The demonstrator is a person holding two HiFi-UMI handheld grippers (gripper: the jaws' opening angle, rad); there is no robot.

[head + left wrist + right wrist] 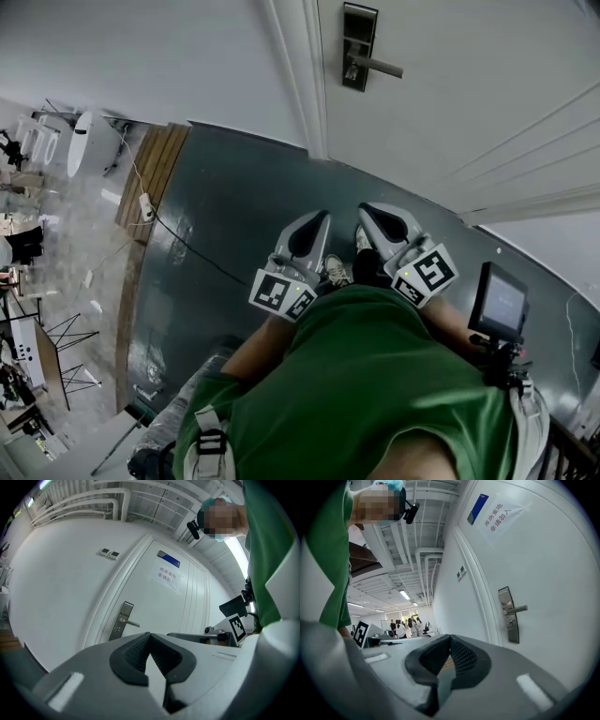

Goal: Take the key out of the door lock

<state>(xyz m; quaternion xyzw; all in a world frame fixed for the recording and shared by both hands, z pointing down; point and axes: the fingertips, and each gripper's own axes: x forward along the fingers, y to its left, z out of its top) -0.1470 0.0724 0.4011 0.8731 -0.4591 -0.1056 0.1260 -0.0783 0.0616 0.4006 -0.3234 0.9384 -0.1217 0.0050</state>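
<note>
The white door stands ahead with a dark metal lock plate and its lever handle. A small key-like piece sits on the plate just under the lever; it is too small to make out clearly. Both grippers are held close to the person's body, well short of the door. The left gripper and the right gripper point toward the door side by side. In the left gripper view the left gripper is shut and empty; the lock plate is far ahead. The right gripper is also shut and empty.
A paper sign and a blue plate hang on the door. A cable crosses the dark floor beside wooden boards. A small monitor on a stand is at the right. Several people stand far off in the room.
</note>
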